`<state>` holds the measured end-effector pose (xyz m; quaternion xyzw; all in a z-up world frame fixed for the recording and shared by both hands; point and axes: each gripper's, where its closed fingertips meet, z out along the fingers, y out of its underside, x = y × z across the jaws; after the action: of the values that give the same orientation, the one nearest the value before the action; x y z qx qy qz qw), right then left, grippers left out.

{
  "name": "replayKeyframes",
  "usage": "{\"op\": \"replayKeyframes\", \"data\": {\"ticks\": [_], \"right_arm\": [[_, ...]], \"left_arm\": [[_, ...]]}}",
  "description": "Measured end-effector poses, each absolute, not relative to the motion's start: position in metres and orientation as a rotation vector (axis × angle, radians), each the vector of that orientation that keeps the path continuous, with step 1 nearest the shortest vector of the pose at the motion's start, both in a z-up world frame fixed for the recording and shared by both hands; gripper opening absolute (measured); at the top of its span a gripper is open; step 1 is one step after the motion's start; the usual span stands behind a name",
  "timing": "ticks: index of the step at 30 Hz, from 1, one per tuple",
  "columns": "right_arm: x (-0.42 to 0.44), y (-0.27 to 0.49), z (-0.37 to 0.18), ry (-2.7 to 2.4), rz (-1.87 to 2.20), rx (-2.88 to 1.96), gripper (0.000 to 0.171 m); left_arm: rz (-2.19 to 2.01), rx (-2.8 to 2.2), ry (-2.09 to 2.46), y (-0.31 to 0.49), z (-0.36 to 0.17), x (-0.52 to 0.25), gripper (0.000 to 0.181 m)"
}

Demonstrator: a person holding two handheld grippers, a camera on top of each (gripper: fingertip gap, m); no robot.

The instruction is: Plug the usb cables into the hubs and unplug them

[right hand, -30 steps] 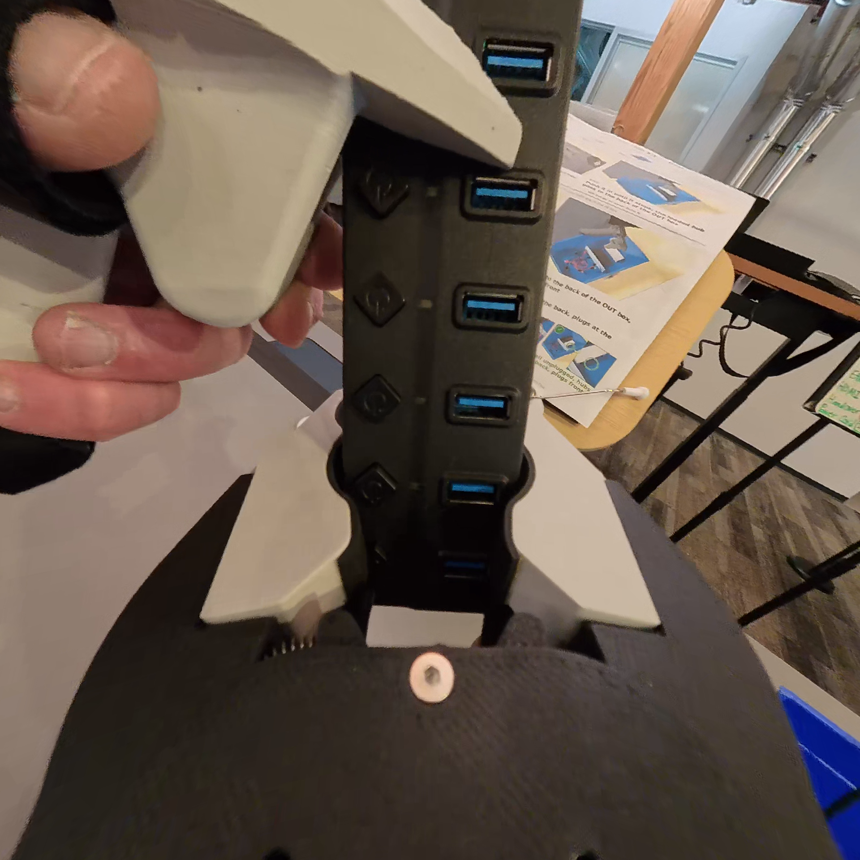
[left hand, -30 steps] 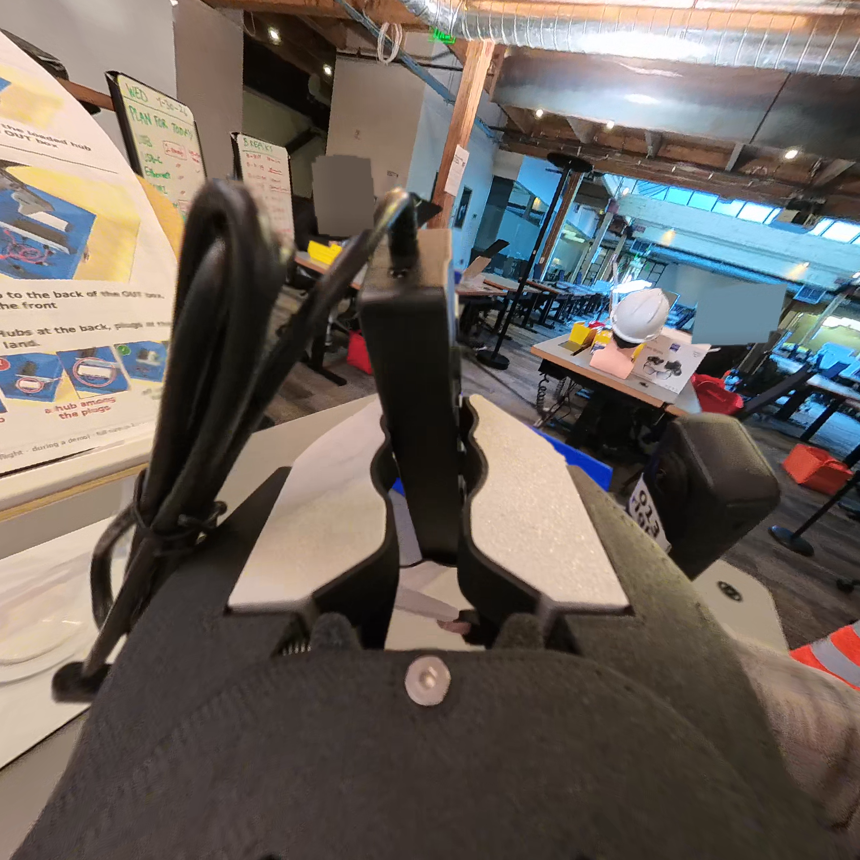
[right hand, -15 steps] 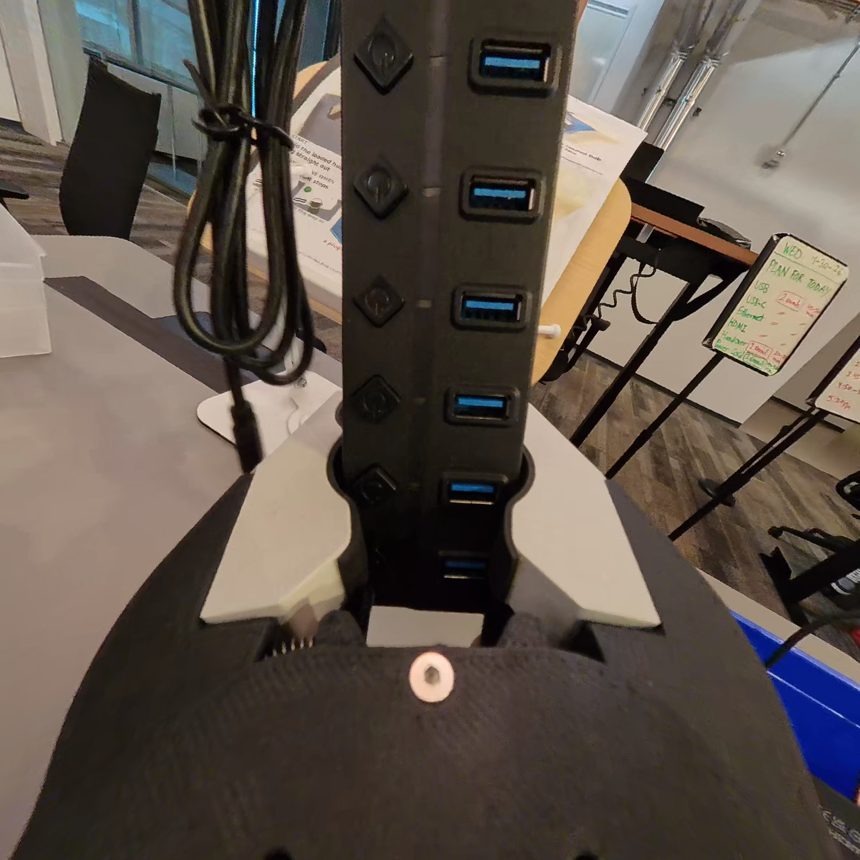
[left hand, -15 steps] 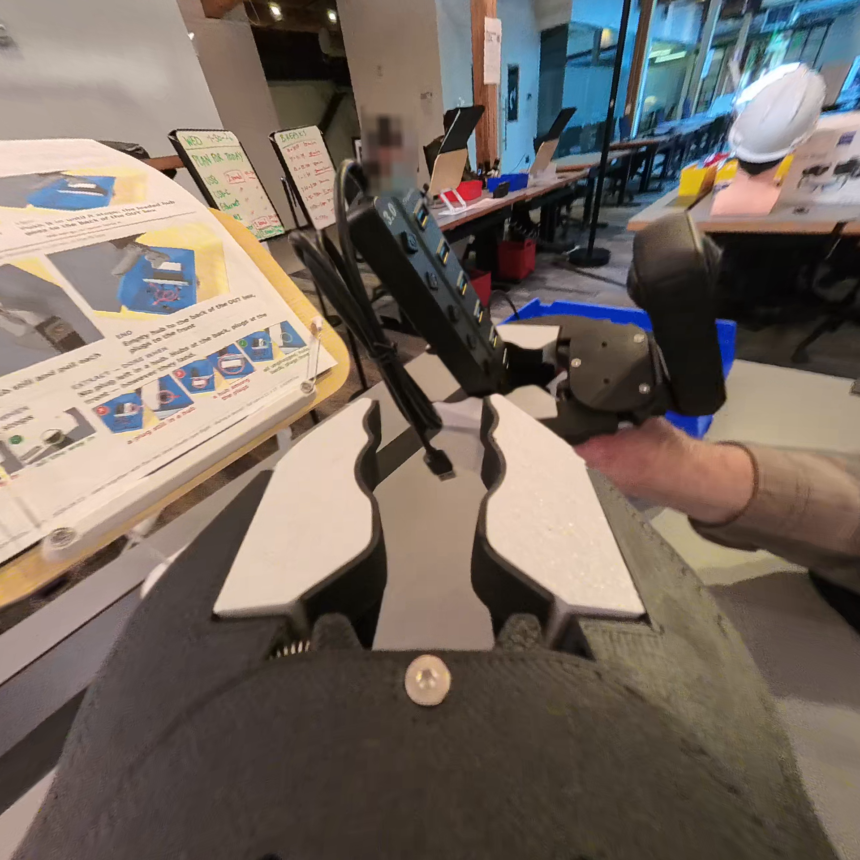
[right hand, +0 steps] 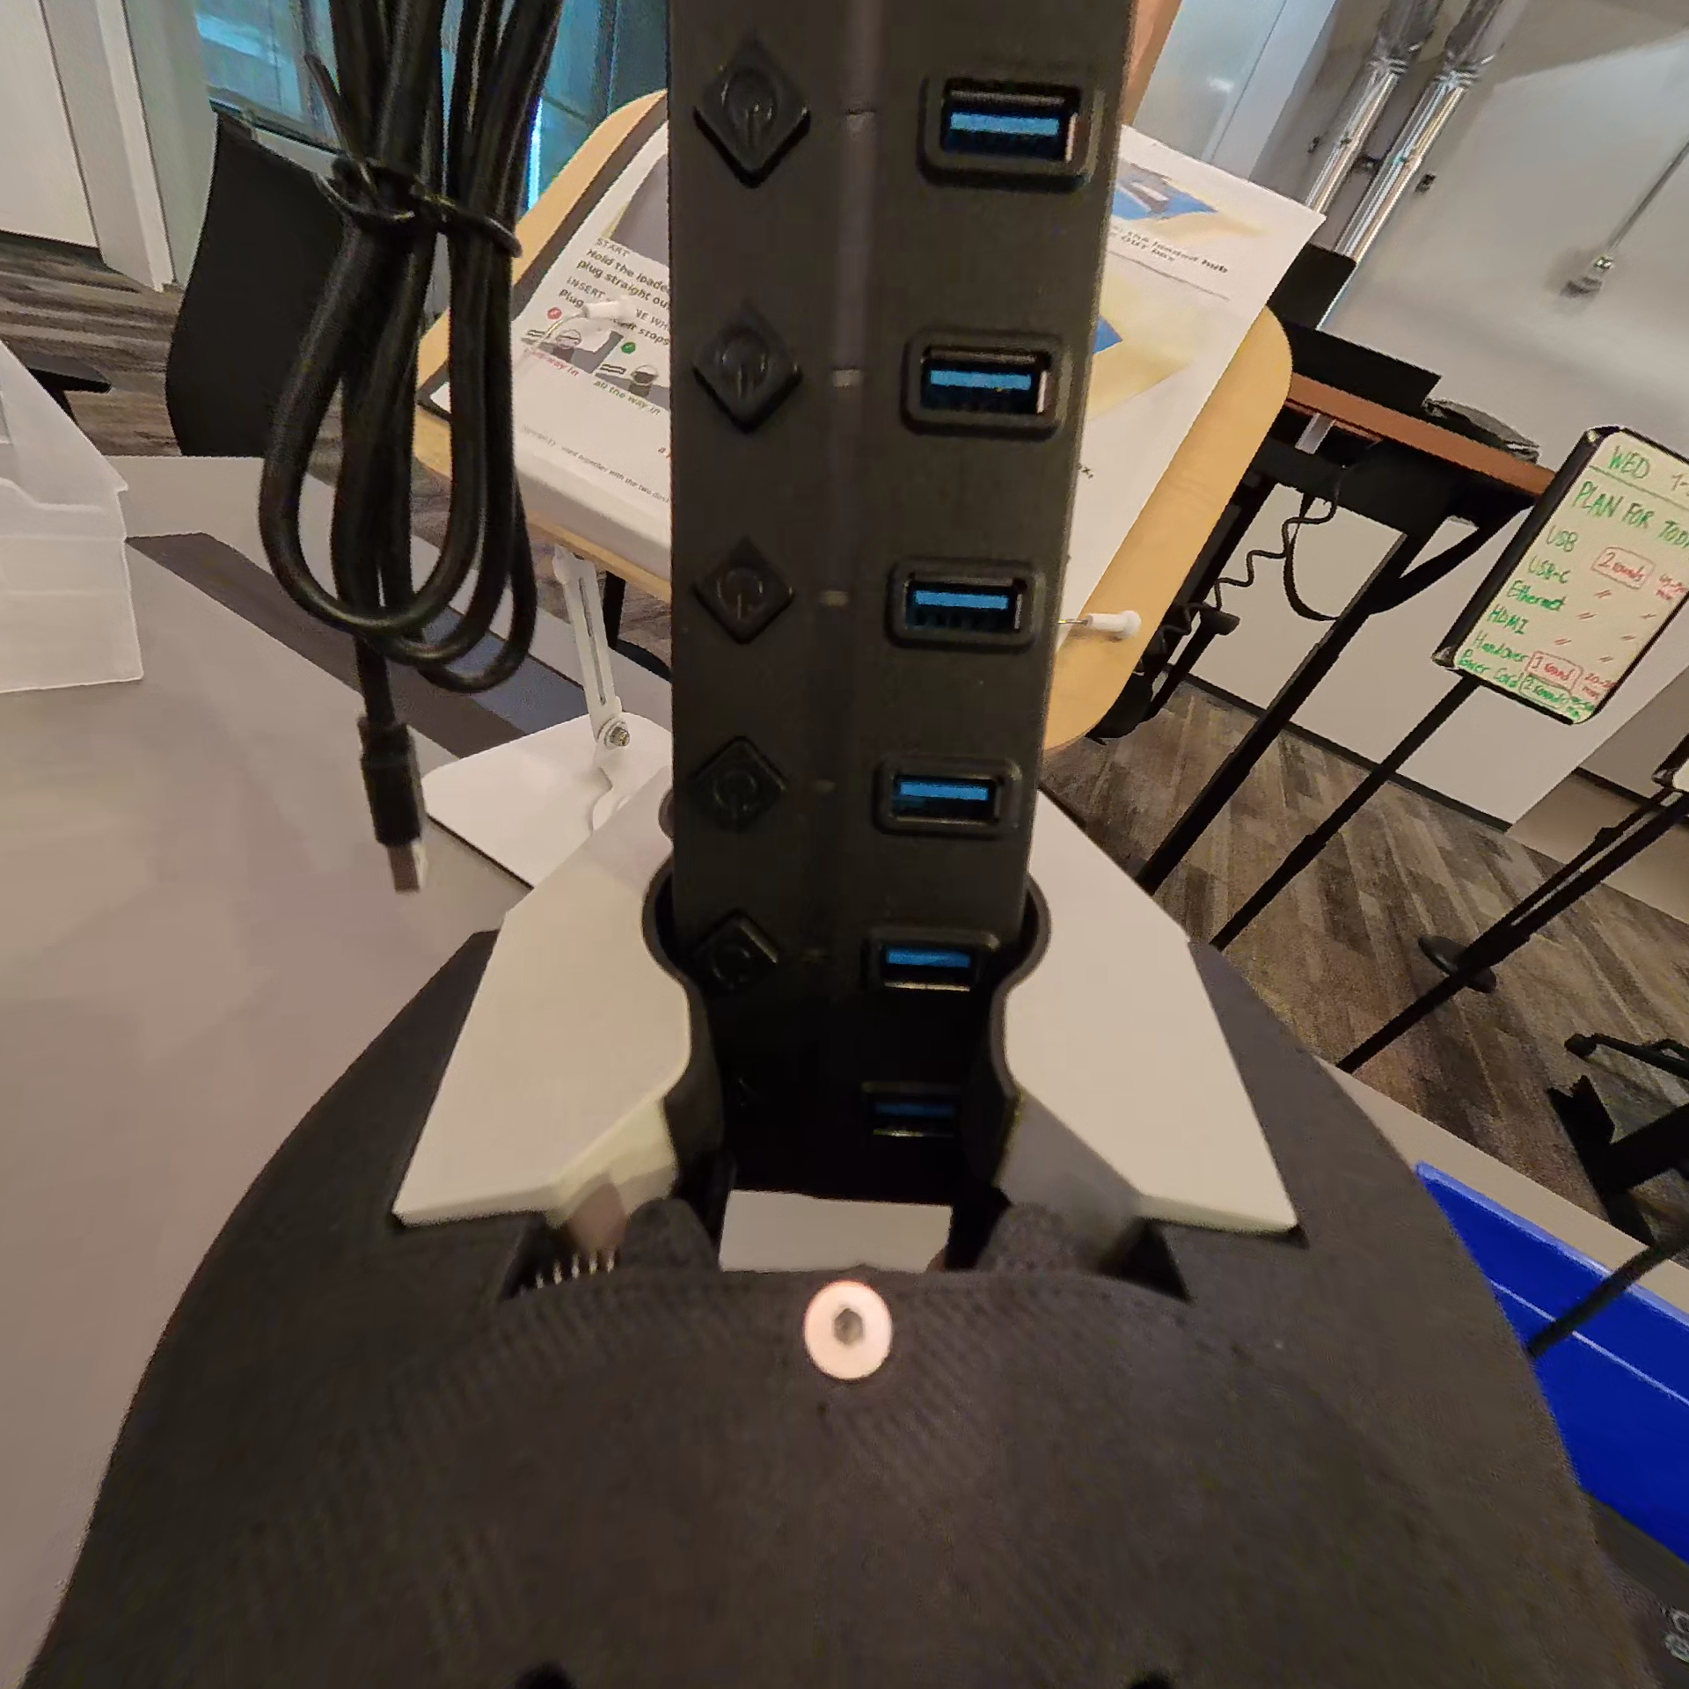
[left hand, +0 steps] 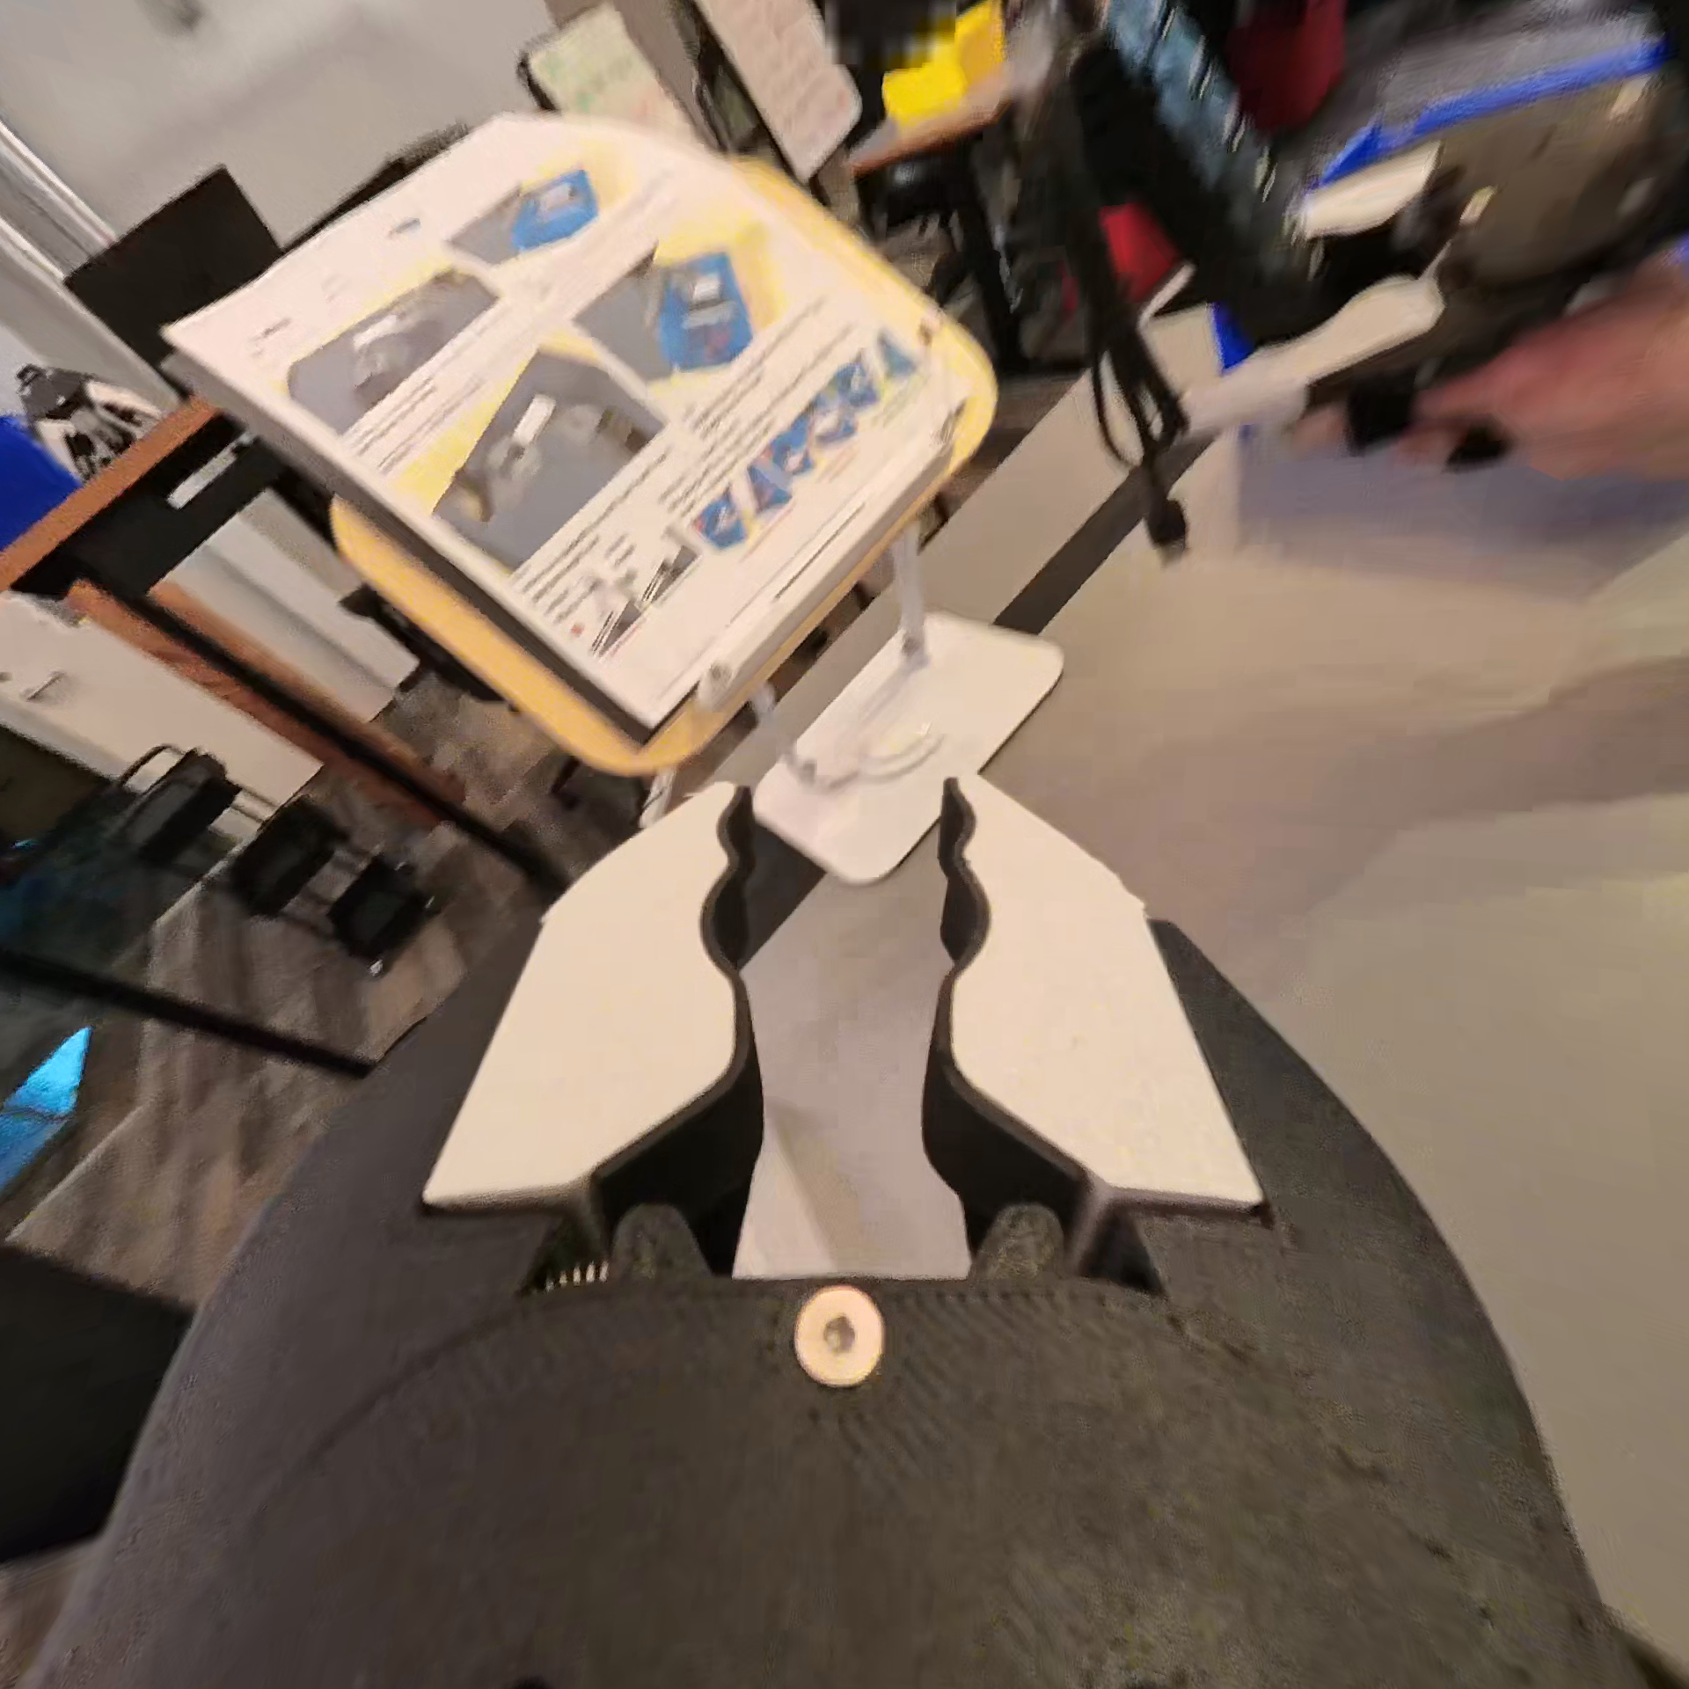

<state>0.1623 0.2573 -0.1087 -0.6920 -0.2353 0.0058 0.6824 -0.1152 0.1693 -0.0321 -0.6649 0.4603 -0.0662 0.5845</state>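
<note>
Above table (right hand: 183, 914): hub (right hand: 877, 548) (upright) between jaws

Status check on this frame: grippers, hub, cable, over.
Left gripper open, empty. Right gripper shut on USB hub; visible ports empty. Bundled cable hangs beside it, plug free. Nothing blocking.

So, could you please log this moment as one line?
left hand-held gripper: open, empty | right hand-held gripper: shut on USB hub | bundled cable: dangling, unplugged

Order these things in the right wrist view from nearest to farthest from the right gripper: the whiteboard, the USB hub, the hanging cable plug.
1. USB hub: clamped in the right gripper.
2. Cable plug: hanging left, above the table.
3. Whiteboard: far right, across the floor.
</note>
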Motion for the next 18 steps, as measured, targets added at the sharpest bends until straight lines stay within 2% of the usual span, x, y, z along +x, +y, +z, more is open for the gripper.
{"op": "replayKeyframes", "data": {"ticks": [11,18], "right_arm": [[0.162,0.260,-0.120,-0.543,0.034,-1.576,0.062],[0.163,0.262,-0.124,-0.546,0.047,-1.583,0.062]], "left_arm": [[0.315,-1.854,1.128,0.195,-0.100,-0.286,0.037],[0.402,-1.956,1.113,0.205,-0.150,-0.342,0.041]]}}
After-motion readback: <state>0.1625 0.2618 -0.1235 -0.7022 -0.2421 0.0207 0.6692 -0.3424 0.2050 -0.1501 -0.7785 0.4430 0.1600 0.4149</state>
